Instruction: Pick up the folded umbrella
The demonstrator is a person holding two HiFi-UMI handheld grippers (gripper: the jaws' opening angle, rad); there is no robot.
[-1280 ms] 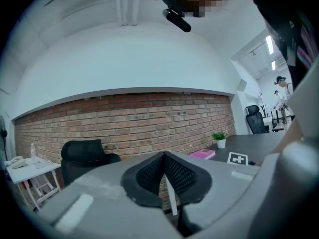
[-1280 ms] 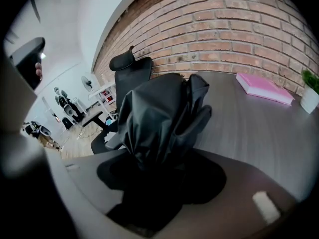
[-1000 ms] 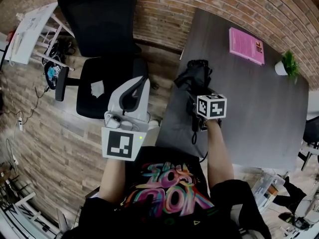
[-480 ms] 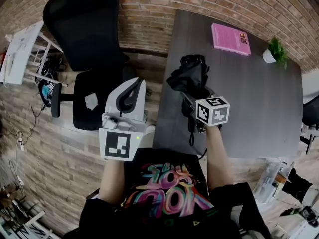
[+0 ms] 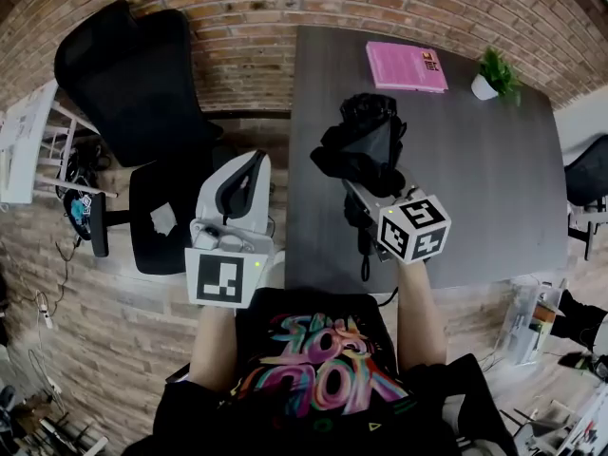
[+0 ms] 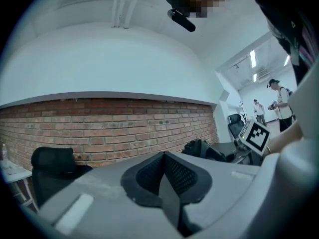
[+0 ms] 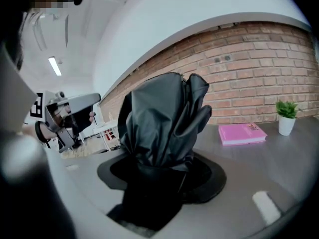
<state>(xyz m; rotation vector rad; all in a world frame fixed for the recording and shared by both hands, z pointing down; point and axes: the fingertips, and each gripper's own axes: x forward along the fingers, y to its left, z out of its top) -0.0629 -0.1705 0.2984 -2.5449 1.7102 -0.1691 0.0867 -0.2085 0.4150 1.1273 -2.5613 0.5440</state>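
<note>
- Folded umbrella (image 7: 164, 118): black, bunched fabric. It stands out straight ahead of the right gripper (image 7: 159, 180), whose jaws are clamped on its lower end.
- The grip sits low on the bundle, probably so the loose folds stay gathered in front of the jaws and do not spill sideways.
- From the head view the folded umbrella (image 5: 366, 145) juts forward from the right gripper (image 5: 372, 198) over the dark table (image 5: 475, 188). I judge it is carried clear of the tabletop, so the pick-up looks largely done.
- Further ahead and to the right of that gripper, near the far table edge, lie a pink book (image 5: 407, 66) and a small potted plant (image 5: 494, 72), both well apart from the umbrella.
- Left gripper (image 5: 245, 174): it is held off to the left of the right one, beyond the table's edge. Its jaws are together with nothing between them. It seems merely parked out of the way, since one grip carries the load.
- Only the right gripper view shows the pads biting into the fabric.
- Only the head view shows a dark strap (image 5: 365, 250) dangling beneath that gripper, and a black office chair (image 5: 133, 74) ahead of the left gripper.
- The left gripper view alone confirms its own jaws (image 6: 163, 180) meet, and it catches the umbrella from the side against the brick wall (image 6: 109, 128).
</note>
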